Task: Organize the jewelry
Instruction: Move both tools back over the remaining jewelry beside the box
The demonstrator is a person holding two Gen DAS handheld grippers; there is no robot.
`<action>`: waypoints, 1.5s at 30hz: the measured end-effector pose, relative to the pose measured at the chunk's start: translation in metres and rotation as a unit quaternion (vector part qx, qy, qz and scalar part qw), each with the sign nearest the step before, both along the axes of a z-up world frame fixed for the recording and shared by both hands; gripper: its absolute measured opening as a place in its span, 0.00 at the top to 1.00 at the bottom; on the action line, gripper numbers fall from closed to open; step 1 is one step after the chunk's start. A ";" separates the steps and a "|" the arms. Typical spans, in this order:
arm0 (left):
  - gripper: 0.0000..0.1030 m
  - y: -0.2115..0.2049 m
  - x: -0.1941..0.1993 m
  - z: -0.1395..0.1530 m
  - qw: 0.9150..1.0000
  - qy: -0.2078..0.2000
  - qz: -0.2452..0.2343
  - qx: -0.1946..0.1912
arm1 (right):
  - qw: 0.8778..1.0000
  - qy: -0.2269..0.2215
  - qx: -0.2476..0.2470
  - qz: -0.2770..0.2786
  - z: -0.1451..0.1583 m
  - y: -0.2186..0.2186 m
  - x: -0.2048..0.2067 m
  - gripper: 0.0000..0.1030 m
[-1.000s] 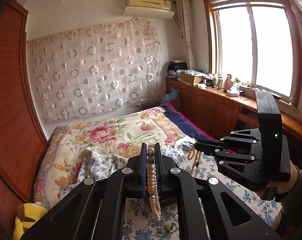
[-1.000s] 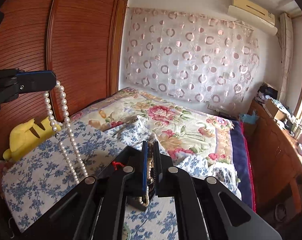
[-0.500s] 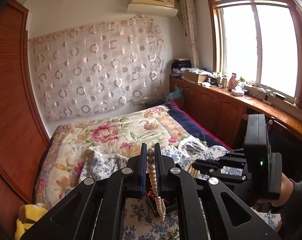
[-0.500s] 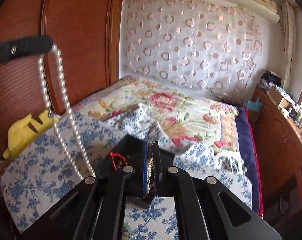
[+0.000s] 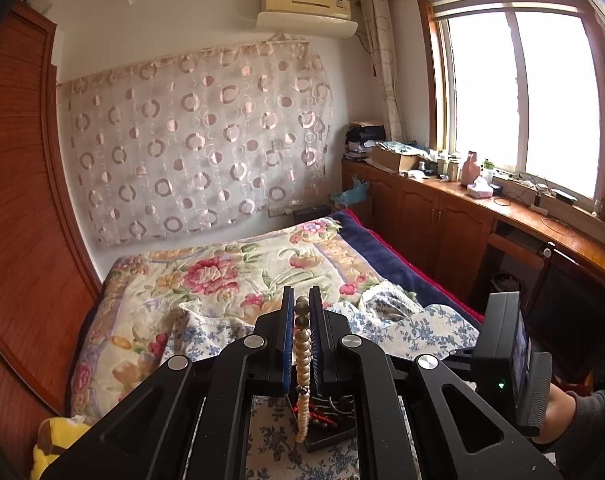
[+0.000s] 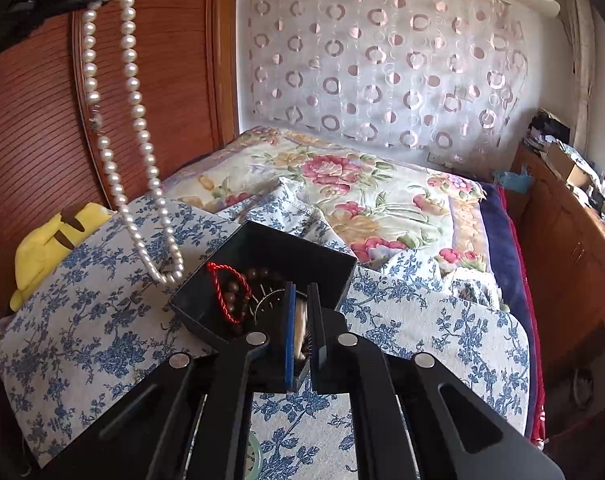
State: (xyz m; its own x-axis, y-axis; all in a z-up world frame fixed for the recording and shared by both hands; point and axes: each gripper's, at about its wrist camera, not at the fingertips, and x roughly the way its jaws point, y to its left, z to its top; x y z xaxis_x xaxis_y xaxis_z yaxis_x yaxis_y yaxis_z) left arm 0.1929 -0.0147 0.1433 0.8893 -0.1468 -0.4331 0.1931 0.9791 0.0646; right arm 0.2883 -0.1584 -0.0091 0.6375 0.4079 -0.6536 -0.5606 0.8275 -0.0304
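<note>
My left gripper [image 5: 301, 294] is shut on a white pearl necklace [image 5: 302, 354], pinched between its blue pads. In the right wrist view the same pearl necklace [image 6: 132, 120] hangs in a long loop from the left gripper at the top left. Its lowest beads reach just beside the left corner of a black jewelry box [image 6: 310, 256]. The box stands open on the blue-flowered cloth [image 6: 82, 320] and holds a red cord [image 6: 224, 294] and dark beads. My right gripper [image 6: 301, 290] is low over the box's near side, shut on a beige bead strand [image 6: 300, 332].
A yellow plush toy [image 6: 50, 240] lies at the cloth's left edge against the wooden wardrobe [image 6: 34, 120]. A flowered quilt [image 6: 342, 184] covers the bed behind the box. Wooden cabinets [image 5: 442, 216] run under the window on the right. A green bangle [image 6: 256, 460] lies near the front.
The right gripper has come down with its bead strand and tilted toward the black box, which now fills more of its view. The left gripper still holds the pearls up.
</note>
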 end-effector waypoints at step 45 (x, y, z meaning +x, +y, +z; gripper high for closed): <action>0.80 0.009 -0.039 -0.199 0.981 0.187 -0.040 0.008 | 0.994 0.093 -0.044 0.045 -0.105 -0.013 -0.066 0.75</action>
State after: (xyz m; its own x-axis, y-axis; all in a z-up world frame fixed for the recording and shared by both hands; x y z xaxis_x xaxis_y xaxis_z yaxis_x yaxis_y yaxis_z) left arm 0.1541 -0.0057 -0.0553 0.6534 -0.1999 -0.7301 0.2828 0.9591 -0.0096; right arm 0.2220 -0.1715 -0.1137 0.4660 0.3937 -0.7924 -0.6346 0.7728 0.0107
